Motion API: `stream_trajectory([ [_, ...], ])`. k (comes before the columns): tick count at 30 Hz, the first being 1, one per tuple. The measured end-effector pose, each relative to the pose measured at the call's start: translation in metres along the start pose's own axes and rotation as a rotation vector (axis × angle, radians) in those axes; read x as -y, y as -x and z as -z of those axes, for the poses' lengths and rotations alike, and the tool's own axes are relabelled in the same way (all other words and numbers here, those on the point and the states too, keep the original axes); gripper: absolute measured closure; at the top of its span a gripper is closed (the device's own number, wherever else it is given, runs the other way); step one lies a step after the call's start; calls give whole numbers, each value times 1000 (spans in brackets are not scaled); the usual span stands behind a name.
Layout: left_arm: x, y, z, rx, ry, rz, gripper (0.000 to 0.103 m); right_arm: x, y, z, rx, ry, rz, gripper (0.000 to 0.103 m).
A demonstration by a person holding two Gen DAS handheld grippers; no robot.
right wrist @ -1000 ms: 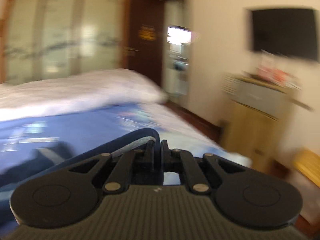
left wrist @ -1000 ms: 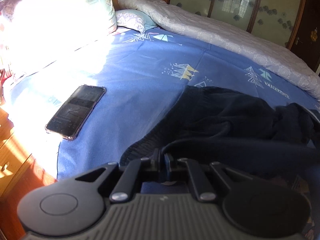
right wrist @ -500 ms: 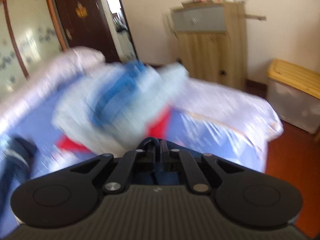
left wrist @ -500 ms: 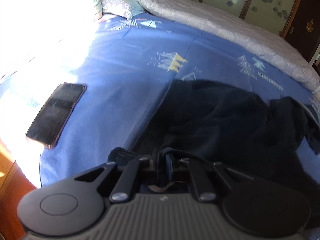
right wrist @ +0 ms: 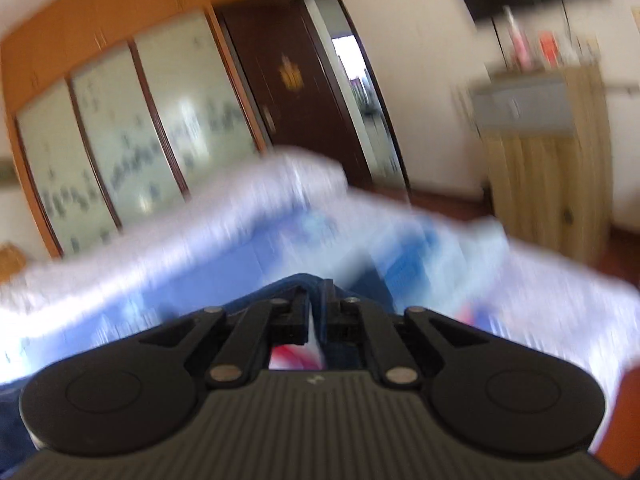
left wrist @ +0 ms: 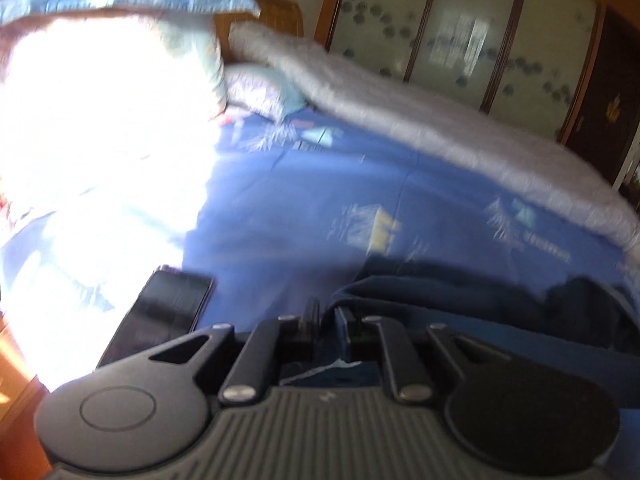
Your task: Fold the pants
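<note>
- Left gripper (left wrist: 327, 314): jaws opening slightly, though a fold of the dark navy fabric pants (left wrist: 472, 304) is pinched between the pads; the rest of the garment trails rightward, rumpled on the blue patterned bedsheet (left wrist: 304, 208).
- Right gripper (right wrist: 318, 312): jaws also opening a little, with a navy edge of the pants caught between the pads; the view is heavily blurred.
- Step in hand, as judged: carrying two held points to spread or double the pants. Best done by keeping both grips firm, the edge taut between them, and laying it down flat.
- Risk: the black slab smartphone (left wrist: 160, 312) lies just beside the cloth on the left; avoid dragging fabric over it.
- Versus a second ago: the left view shows more headboard and less pants; the right view has swung from the wall toward the white quilt (right wrist: 168, 240).
</note>
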State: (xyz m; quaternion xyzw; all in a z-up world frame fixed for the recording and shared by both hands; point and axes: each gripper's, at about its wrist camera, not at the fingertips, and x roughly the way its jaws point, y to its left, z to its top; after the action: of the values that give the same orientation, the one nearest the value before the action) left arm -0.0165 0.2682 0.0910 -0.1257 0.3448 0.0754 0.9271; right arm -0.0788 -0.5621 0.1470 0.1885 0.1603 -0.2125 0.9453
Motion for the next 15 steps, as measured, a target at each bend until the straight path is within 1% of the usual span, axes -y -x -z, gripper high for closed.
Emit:
stream_trajectory([
  [1,-6,-11,22,-70,-2,-28,91,11,-2,19,-51,-11,36,91],
  [2,-13,-21,42,-134,11,-47,75,23,-3,38,-105,-30,73,88],
  [3,-21,-23,59,-165,43,-38,60,35,-4,54,-157,-58,116,81],
  [4,-24,-21,68,-176,64,-45,47,46,-3,67,-201,-96,164,78],
  [5,-30,-14,73,-179,68,-41,46,55,-2,73,-236,-138,202,75],
  [6,-32,-6,73,-179,63,-37,47,60,0,75,-256,-168,206,72],
  [7,-34,3,70,-170,57,-40,47,61,5,73,-255,-177,208,67],
  [8,-36,11,66,-158,50,-46,47,60,9,67,-249,-160,220,62],
  [10,-42,30,50,-109,44,-79,49,53,13,52,-227,-94,243,63],
  [12,-49,43,28,-51,64,-97,49,54,15,35,-166,-66,292,63],
  [13,-51,45,19,-35,73,-93,49,50,19,25,-114,-78,336,62],
  [14,-51,45,8,-17,81,-87,49,47,24,19,-60,-112,355,62],
  [15,-47,40,-6,-3,84,-74,49,44,27,13,-21,-154,329,62],
])
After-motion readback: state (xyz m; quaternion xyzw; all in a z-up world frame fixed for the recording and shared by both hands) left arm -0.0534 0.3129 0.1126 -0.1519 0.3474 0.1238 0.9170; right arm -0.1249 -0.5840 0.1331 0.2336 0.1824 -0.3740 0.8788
